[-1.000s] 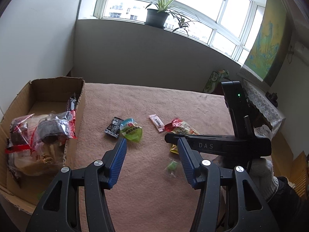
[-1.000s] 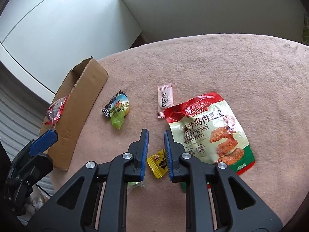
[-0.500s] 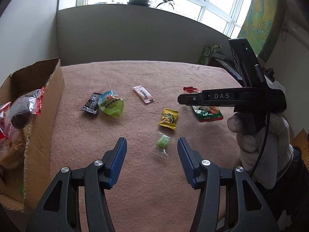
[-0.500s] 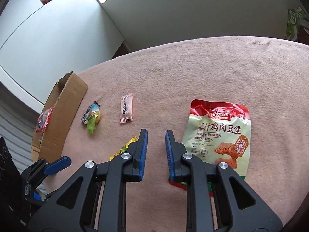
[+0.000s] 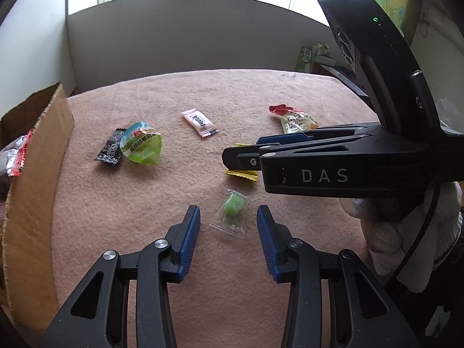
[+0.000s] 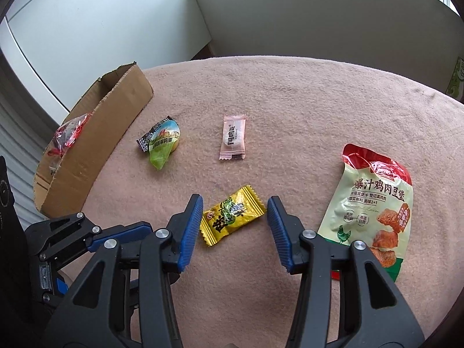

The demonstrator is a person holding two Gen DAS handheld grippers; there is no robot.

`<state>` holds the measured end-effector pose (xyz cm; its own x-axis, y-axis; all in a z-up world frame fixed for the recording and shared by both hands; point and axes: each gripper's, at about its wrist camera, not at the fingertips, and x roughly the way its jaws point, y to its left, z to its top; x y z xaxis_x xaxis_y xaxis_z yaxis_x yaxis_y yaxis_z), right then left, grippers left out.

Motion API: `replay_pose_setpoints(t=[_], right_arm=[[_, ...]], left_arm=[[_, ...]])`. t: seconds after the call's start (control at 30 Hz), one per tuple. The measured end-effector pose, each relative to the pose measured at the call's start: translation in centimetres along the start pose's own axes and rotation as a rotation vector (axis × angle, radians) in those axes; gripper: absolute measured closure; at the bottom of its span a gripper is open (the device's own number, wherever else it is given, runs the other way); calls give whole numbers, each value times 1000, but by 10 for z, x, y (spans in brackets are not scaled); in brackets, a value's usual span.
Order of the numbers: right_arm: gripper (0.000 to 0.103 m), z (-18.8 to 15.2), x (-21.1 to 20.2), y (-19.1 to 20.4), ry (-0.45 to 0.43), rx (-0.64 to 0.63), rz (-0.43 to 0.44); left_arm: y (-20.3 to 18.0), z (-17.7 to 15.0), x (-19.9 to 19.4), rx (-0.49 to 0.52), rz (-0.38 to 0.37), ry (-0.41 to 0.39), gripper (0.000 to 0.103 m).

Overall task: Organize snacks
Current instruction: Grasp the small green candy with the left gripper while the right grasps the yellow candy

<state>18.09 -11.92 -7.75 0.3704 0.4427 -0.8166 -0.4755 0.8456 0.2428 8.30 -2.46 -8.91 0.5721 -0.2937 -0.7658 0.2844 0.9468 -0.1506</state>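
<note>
Fingers (image 5: 191, 226) of your left gripper (image 5: 228, 223) are closing in around the green candy (image 5: 232, 207), low in the left wrist frame, pads not touching it. Your right gripper (image 6: 235, 217) is opening up, fingers (image 6: 192, 217) either side of the yellow candy (image 6: 232, 216), clear of it. The pink sachet (image 6: 233, 137) and green pouch (image 6: 163, 145) are lying mid-frame on the bench (image 6: 290, 101), the cardboard box (image 6: 95, 142) at left.

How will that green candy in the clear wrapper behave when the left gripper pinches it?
The green candy looks small, so probably very light. Its clear wrapper is loose film, likely crinkly and slippery. It lies flat between the closing left gripper pads, untouched; it may skid on the pink cloth.
</note>
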Motion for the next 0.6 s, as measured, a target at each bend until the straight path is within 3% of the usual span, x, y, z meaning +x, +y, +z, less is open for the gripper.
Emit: replay_pose_setpoints(t=[0.1,0.27,0.37,0.47,0.5,0.6], right_arm=[[55,-1,0,5,-4,-39,-35],[60,-4,-1,8,-5,-99,-80],[69,-5,-2,11,-5,-139,-122],[72,-5,-4,5,-4,-118,-103],[79,-5,-5,3,-7,-114,-109],[80,-5,-7,0,-7,-104,-100]], left_arm=[[1,1,3,1,6,4,64],[0,3,9,5,25,1,73],[1,4,10,-3,27,2,79],[3,6,10,-1,30,2,79],[4,7,10,3,33,2,79],[3,10,13,14,40,1,79]])
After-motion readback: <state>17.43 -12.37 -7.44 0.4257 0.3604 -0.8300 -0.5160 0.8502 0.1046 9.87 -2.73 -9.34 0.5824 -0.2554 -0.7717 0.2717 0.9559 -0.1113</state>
